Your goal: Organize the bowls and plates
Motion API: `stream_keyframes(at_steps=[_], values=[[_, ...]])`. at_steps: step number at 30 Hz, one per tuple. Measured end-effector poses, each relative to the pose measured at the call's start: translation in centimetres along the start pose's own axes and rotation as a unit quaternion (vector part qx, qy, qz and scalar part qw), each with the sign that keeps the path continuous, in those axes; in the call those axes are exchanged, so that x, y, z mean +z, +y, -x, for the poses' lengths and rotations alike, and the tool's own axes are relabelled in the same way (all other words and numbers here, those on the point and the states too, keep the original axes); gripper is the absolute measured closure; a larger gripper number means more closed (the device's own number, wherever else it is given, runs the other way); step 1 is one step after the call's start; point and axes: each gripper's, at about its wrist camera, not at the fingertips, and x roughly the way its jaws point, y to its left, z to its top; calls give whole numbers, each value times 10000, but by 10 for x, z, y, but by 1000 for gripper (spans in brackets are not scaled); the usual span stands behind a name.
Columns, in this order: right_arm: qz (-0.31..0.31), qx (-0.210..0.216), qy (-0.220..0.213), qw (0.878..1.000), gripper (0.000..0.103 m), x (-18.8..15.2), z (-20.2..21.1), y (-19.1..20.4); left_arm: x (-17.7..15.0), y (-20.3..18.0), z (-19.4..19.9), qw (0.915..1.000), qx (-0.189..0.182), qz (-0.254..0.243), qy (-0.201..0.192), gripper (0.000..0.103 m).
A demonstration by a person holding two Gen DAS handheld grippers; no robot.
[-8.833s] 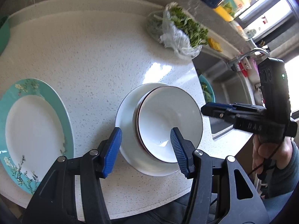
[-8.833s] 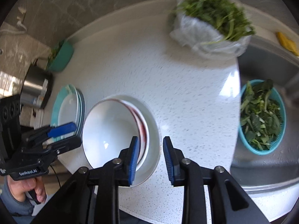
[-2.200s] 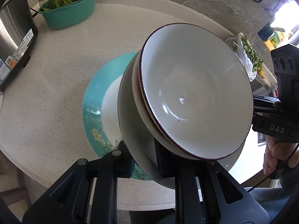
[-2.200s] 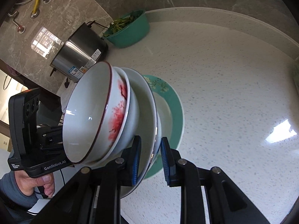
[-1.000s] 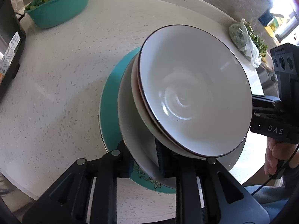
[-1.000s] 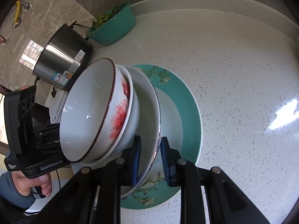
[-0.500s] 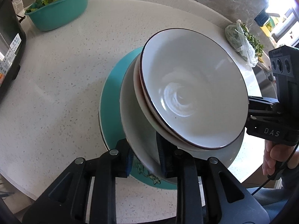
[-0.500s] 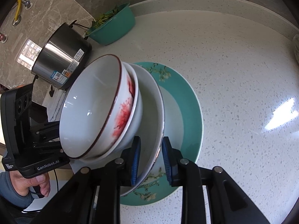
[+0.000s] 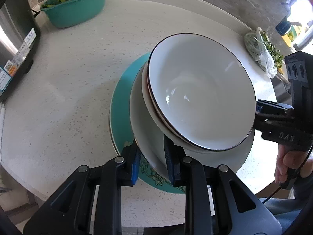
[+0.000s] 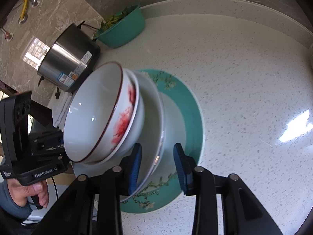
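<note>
We see a white plate (image 9: 148, 121) carrying two nested bowls (image 9: 201, 90), the outer one with red flowers (image 10: 125, 123), lying tilted on a teal plate (image 10: 193, 105) near the front edge of the counter (image 9: 78, 62). Our left claw (image 9: 151, 159) grips the white plate's rim. Our right claw (image 10: 157, 164) has just been opening; its pads stand apart from the opposite rim, which still sits between them. A teal basin of greens (image 9: 76, 11) sits at the back edge, beside a steel cooker (image 10: 66, 58).

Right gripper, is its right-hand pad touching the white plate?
Apart. Right wrist view shows teal plate between that pad and the white plate; the right gripper's jaws have just been opening.
</note>
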Motion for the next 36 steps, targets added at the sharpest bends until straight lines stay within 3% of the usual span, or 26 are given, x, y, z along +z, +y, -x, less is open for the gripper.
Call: stream_keyframes(at_steps=[4, 9, 12, 14, 23, 25, 26, 29, 36], values=[[177, 87, -39, 9998, 54, 3, 9, -5, -2, -3, 7, 9997, 153, 163, -43, 82], [256, 276, -99, 9992, 50, 6, 18, -7, -5, -10, 24, 9992, 291, 228, -141, 80], [247, 364, -121, 9990, 48, 5, 26, -9, -8, -16, 37, 9987, 356, 274, -235, 69], [215, 397, -205, 9988, 37, 4, 35, -9, -12, -17, 49, 9981, 475, 258, -303, 59], [0, 66, -497, 9987, 15, 6, 63, 0, -1, -14, 103, 9948, 408, 103, -928, 21], [-192, -71, -636, 9978, 6, 8, 69, 1, 6, -12, 115, 9930, 286, 25, -1142, 0], [-280, -142, -734, 9968, 0, 8, 74, 1, 13, -9, 119, 9922, 261, -9, -1220, 0], [-532, -348, -1099, 9919, 0, 9, 89, 8, 27, -2, 128, 9904, 281, -97, -1351, 0], [-687, -850, -1361, 9847, 0, 10, 94, 30, 53, 4, 133, 9873, -286, -427, -1500, 0]])
